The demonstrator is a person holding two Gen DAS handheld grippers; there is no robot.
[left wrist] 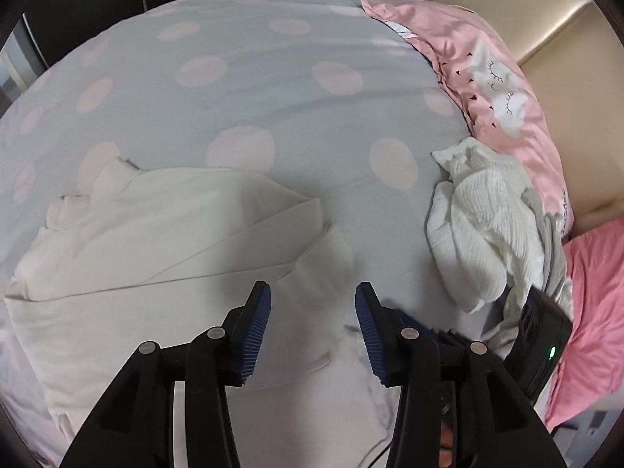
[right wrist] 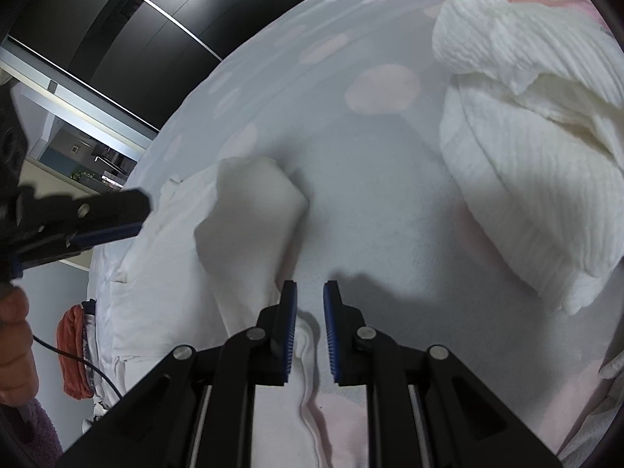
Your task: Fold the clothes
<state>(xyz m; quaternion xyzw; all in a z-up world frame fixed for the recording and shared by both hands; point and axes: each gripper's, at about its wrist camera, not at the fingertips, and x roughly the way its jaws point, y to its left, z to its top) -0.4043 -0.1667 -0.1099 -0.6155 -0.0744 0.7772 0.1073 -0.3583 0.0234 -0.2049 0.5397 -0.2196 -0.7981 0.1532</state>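
A cream-white garment (left wrist: 156,234) lies partly folded on the grey, pink-dotted bed sheet (left wrist: 273,78). My left gripper (left wrist: 312,300) hangs open just above its right part, with only cloth showing below the blue pads. In the right wrist view the same garment (right wrist: 241,214) shows a folded-over flap. My right gripper (right wrist: 310,292) stands over the garment's edge with a narrow gap between its pads and nothing pinched at the tips. The left gripper (right wrist: 136,214) reaches in from the left over the garment. A crumpled white ribbed garment (left wrist: 479,234) (right wrist: 526,156) lies to the right.
A pink pillow (left wrist: 499,89) lies along the beige headboard (left wrist: 565,39). A black casing with a green light (left wrist: 542,335) sits by the ribbed garment. A dark wardrobe (right wrist: 117,19) stands beyond the bed. An orange item (right wrist: 74,351) lies on the floor, near a hand (right wrist: 15,351).
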